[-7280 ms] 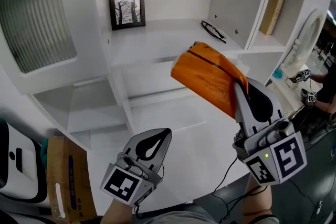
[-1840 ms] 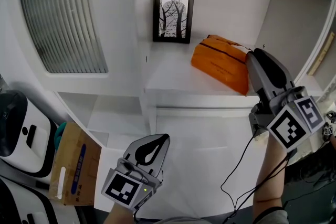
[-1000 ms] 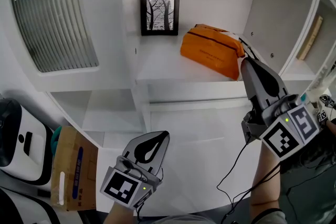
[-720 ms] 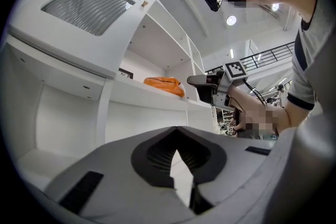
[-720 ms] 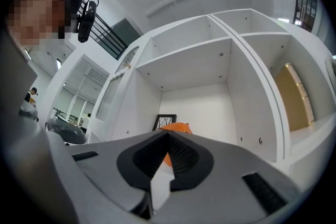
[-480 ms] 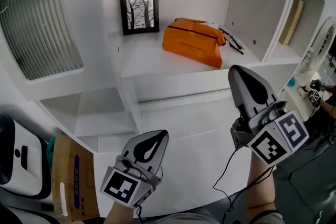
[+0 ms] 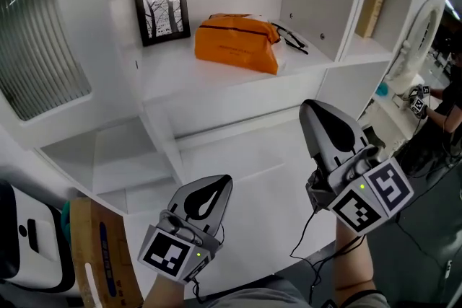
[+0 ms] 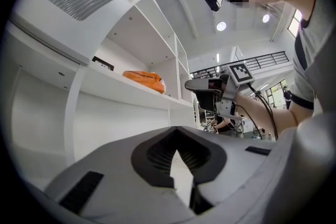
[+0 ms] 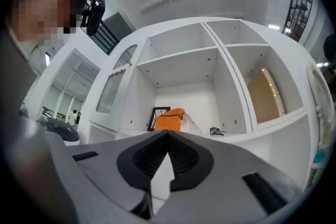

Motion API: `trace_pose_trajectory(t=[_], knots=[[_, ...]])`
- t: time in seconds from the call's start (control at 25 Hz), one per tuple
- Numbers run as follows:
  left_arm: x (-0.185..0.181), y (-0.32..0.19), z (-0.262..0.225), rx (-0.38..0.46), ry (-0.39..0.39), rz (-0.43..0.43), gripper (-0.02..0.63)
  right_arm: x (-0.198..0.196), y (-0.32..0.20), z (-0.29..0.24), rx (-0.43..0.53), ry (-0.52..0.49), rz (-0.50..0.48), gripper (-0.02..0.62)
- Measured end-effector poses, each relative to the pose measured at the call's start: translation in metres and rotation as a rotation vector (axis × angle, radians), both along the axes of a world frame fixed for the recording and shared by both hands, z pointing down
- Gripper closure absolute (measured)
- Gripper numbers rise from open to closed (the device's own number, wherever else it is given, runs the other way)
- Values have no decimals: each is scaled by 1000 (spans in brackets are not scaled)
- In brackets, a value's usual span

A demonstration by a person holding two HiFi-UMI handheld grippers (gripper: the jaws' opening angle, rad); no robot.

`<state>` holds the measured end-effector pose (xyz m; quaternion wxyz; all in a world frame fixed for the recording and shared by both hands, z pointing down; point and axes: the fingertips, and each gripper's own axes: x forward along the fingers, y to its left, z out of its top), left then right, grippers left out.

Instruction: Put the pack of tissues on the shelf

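The orange pack of tissues [image 7: 238, 43] lies on the white shelf [image 7: 216, 83], between a framed picture [image 7: 162, 9] and a pair of glasses [image 7: 290, 36]. Nothing holds it. My right gripper [image 7: 313, 107] is shut and empty, below and in front of the shelf edge, well clear of the pack. In the right gripper view the pack [image 9: 170, 119] shows far beyond the closed jaws [image 9: 167, 136]. My left gripper [image 7: 221, 181] hangs low at the front, shut, with nothing in it. The left gripper view also shows the pack [image 8: 143, 79] and the right gripper [image 8: 207, 94].
A tan book [image 7: 374, 5] leans in the compartment to the right. A ribbed cabinet door [image 7: 32, 32] is at the left. A cardboard box [image 7: 94, 256] and a white device [image 7: 22, 256] sit at the lower left. Lower shelves [image 7: 123, 155] lie under the pack's shelf.
The right gripper, which carried the pack earlier, has let it go on the shelf and drawn back down and towards me. The left gripper has stayed put.
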<state>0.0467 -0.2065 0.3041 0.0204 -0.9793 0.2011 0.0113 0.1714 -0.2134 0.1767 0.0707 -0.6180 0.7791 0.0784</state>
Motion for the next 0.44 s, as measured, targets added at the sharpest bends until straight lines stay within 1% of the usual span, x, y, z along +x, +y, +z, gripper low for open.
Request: trace_pose_trajectory(t=[0.32, 0.44], knots=[[16, 12, -2, 51, 32, 76, 575, -1, 29, 21, -27, 3, 61, 604], [23, 19, 0, 49, 28, 99, 575, -1, 38, 30, -38, 0, 70, 604]])
